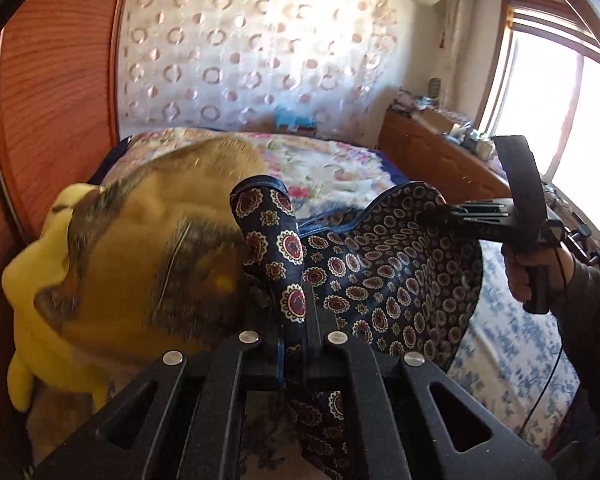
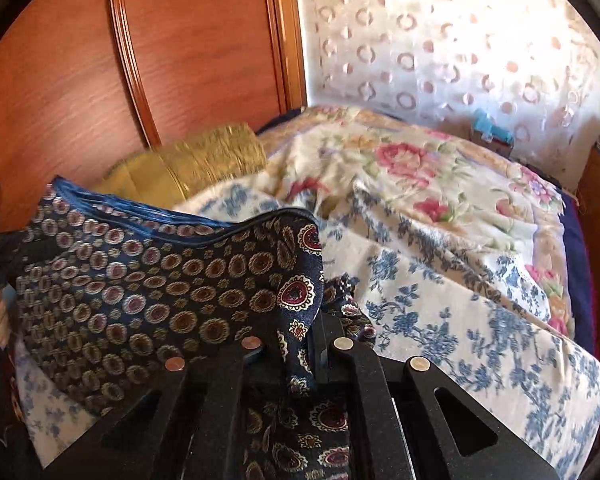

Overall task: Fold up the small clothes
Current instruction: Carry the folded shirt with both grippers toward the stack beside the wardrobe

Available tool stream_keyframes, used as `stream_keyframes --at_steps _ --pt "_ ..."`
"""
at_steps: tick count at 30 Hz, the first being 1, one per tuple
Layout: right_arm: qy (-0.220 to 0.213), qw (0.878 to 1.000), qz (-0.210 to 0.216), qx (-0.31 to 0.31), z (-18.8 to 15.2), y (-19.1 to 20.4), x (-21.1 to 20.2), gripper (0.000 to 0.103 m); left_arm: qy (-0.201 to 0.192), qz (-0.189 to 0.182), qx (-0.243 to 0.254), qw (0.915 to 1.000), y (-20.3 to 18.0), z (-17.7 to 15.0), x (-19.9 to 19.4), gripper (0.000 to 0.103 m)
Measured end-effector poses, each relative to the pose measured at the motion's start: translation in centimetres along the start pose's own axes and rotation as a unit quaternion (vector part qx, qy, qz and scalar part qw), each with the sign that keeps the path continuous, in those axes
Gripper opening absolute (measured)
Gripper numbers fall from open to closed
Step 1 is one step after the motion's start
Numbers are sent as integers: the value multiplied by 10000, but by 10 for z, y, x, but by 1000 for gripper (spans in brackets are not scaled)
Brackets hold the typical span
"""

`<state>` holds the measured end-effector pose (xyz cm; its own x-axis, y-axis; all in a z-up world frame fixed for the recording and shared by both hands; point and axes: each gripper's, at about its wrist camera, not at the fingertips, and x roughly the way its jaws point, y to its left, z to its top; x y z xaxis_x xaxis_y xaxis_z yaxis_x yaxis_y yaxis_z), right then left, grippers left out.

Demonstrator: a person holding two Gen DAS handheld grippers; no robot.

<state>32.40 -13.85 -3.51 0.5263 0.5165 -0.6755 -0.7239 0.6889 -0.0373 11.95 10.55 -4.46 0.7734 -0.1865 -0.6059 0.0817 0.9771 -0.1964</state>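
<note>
While both grippers hang over the bed (image 2: 480, 288), I've got the small dark patterned garment (image 1: 388, 276) stretched between them, lifted off the blue-flowered sheet (image 1: 512, 344). Left gripper (image 1: 294, 320) is clamped tight on one corner of the cloth, which bunches up in a roll between the fingers & stands up in front of the cam. Right gripper (image 2: 300, 360) is likewise pinched hard on the opposite corner, fabric pulled up through the jaws. From the left cam I see the right gripper out at the right side w/ a hand (image 1: 528, 276) on its handle, cloth sagging in a curve between the two. Yellow blanket (image 1: 140, 248) sits just left of the garment, next to the wood wardrobe (image 2: 180, 60). Flowered quilt (image 2: 400, 168) lies farther back twd the curtain (image 2: 460, 40)
</note>
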Motion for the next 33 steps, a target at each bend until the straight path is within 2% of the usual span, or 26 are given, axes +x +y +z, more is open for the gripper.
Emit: stream_keyframes --at_steps 1,2,3,4,6,8,12,15,18,20,22,23,26,28,33 --pt "70 10000 -32 3 0 -2 8 21 14 12 -10 10000 0 -2 1 6" --pt "154 9997 -163 24 2 -3 17 29 22 9 -12 10000 -2 -5 1 6" --pt "208 9994 -281 64 3 -7 21 49 30 1 -12 10000 -3 -7 1 6" --pt "211 9993 -275 121 1 -7 24 63 45 0 -7 10000 -3 -8 2 6" --pt "276 9993 -129 222 -4 -10 35 68 74 27 28 10000 -3 -10 4 6" --pt "385 9986 -196 303 -8 -13 47 69 89 25 38 9999 -3 -9 5 6" --pt "497 9970 54 593 -11 -23 60 70 116 31 6 9999 0 -11 6 6" --pt "411 9973 77 611 -10 -23 64 71 148 36 4 9999 1 -14 8 6" --pt "356 9972 242 604 -14 -15 52 70 148 9 1 9999 2 -15 7 6" --pt "347 9981 243 447 -14 -6 53 56 143 -33 0 9999 3 -13 8 6" --pt "391 9975 462 355 -13 2 58 15 122 -102 8 9999 0 -12 7 6" --pt "418 9971 543 337 -14 3 56 14 101 -145 2 9998 0 -11 6 6" --pt "308 9985 420 170 -15 9 55 10 -80 -265 39 9996 -7 -8 -5 6" --pt "89 9995 276 143 -16 13 42 9 -302 -394 67 9987 -14 -3 -18 6" --pt "-607 9981 3 -110 -3 31 -6 9 -788 -446 44 9959 -18 13 -47 6"
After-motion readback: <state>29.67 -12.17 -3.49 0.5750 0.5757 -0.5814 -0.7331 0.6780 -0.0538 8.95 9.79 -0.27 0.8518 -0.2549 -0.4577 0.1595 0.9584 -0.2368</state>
